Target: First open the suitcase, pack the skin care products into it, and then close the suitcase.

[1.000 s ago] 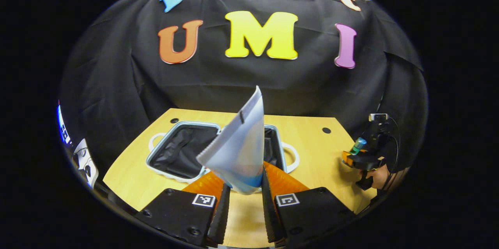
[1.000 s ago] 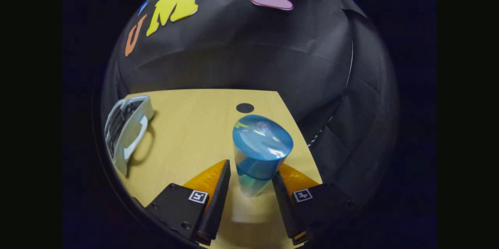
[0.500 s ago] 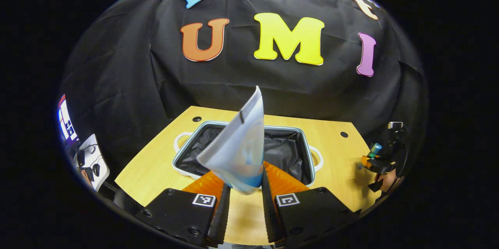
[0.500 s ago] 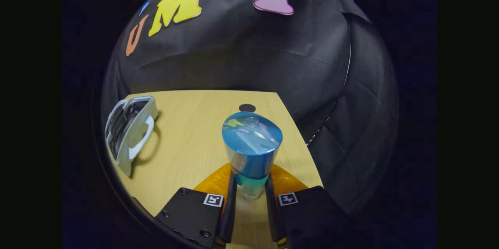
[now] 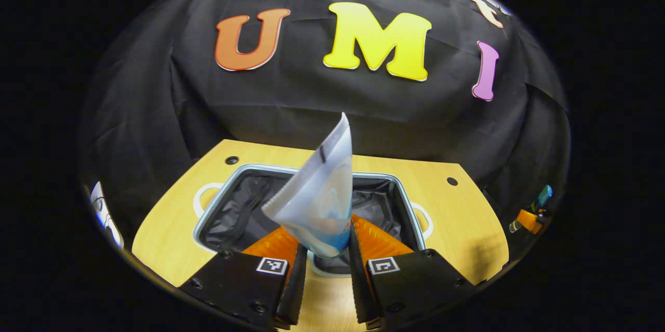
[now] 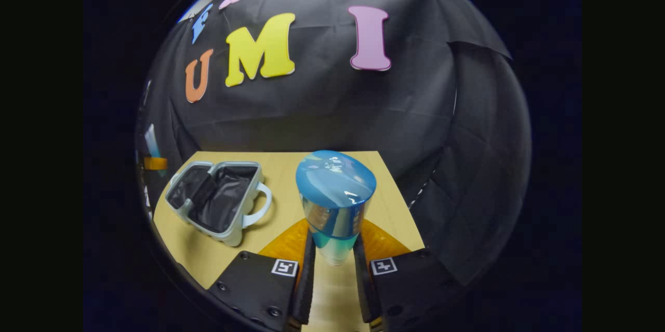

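Observation:
In the left gripper view my left gripper (image 5: pixel 324 256) is shut on a pale blue-and-white squeeze tube (image 5: pixel 318 197) that points up and forward. Just beyond and below it lies the open suitcase (image 5: pixel 228 186), pale blue with a black lining and white handles. In the right gripper view my right gripper (image 6: pixel 332 259) is shut on a clear bottle with a blue cap (image 6: pixel 335 197), lifted above the table. The open suitcase (image 6: pixel 228 236) lies to its left on the wood. The right gripper with its bottle (image 5: pixel 532 212) also appears small at the far right of the left gripper view.
The suitcase rests on a light wooden table (image 5: pixel 467 223) with small black holes near its back corners. Black cloth walls stand close behind and to the right of the table (image 6: pixel 270 171). Bare wood lies between the suitcase and the table's right edge.
The left gripper has carried the tube closer over the suitcase. The right gripper shut on the bottle and then lifted it, so more of the suitcase and wall shows in its view.

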A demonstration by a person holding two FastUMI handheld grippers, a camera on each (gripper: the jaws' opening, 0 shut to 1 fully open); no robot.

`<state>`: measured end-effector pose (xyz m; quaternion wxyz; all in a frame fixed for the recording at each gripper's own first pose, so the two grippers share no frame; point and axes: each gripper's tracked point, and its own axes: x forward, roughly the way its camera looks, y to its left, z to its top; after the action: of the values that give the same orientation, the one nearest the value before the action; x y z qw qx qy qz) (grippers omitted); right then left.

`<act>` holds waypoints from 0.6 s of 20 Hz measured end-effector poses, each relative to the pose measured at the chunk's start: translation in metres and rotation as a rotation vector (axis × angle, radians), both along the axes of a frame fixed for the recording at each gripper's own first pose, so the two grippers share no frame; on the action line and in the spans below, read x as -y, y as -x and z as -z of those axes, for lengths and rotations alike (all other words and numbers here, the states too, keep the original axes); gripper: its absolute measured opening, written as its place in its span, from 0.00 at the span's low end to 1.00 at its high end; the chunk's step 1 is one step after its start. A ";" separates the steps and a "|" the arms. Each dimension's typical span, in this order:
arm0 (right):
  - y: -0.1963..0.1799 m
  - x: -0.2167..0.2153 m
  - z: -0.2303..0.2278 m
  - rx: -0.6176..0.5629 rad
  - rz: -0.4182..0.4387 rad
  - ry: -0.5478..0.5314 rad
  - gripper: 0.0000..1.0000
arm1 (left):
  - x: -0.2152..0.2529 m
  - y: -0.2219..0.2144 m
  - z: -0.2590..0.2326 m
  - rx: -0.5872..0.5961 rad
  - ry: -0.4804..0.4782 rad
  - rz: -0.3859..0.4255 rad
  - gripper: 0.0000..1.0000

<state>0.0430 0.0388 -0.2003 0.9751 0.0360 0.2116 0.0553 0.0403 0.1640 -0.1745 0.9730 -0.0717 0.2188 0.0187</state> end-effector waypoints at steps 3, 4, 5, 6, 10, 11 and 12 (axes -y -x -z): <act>0.032 0.003 -0.020 0.024 0.038 0.016 0.34 | 0.013 -0.027 0.033 -0.065 -0.017 0.048 0.42; 0.040 0.005 -0.029 0.037 0.058 0.015 0.34 | 0.017 -0.034 0.048 -0.106 -0.025 0.060 0.42; 0.048 0.007 -0.034 0.038 0.074 0.020 0.34 | 0.022 -0.041 0.063 -0.137 -0.017 0.069 0.42; 0.055 0.010 -0.037 0.035 0.086 0.029 0.31 | 0.028 -0.048 0.073 -0.158 -0.003 0.076 0.42; 0.075 0.014 -0.039 0.008 0.125 0.055 0.34 | 0.029 -0.071 0.121 -0.275 -0.054 0.080 0.42; 0.080 0.014 -0.038 0.000 0.127 0.059 0.34 | 0.033 -0.074 0.134 -0.315 -0.042 0.079 0.42; 0.082 0.013 -0.036 -0.007 0.125 0.065 0.34 | 0.033 -0.073 0.146 -0.358 -0.036 0.073 0.41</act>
<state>-0.0394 0.0256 -0.1642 0.9766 0.0174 0.2142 -0.0125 0.1133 0.1311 -0.3201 0.9196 -0.0418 0.3906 -0.0001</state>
